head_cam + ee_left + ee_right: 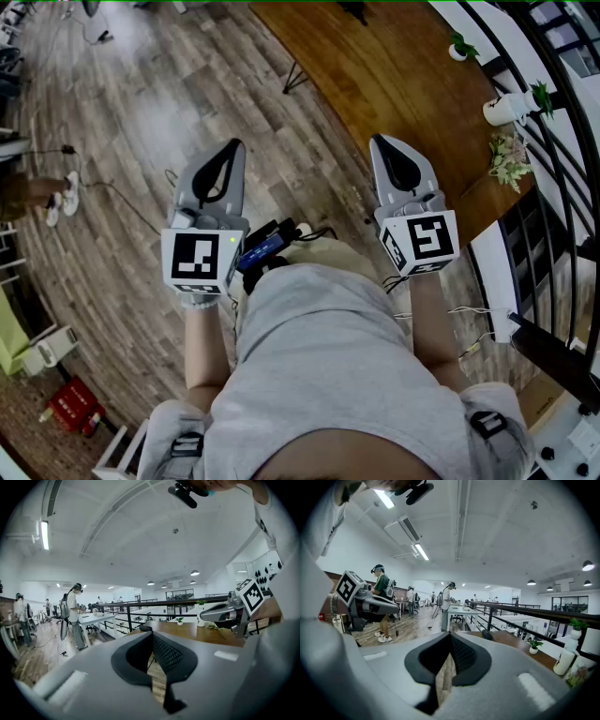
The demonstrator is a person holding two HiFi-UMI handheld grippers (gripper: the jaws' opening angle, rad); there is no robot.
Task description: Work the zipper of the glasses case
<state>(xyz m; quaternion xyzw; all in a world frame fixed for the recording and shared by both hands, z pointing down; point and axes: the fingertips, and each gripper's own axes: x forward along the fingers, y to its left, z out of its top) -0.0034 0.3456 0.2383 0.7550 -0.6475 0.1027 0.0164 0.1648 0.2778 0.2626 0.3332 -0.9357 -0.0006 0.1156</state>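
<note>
Left tool: jaws together, nothing between them; held in the air above the wooden floor, tip pointing forward.
Right tool: jaws together and empty, level with the left one, its tip by the near edge of the counter.
Glasses case: not visible in any view.
Counter: brown wood, its near part bare. Small potted plants stand along its far edge, beside a dark railing.
</note>
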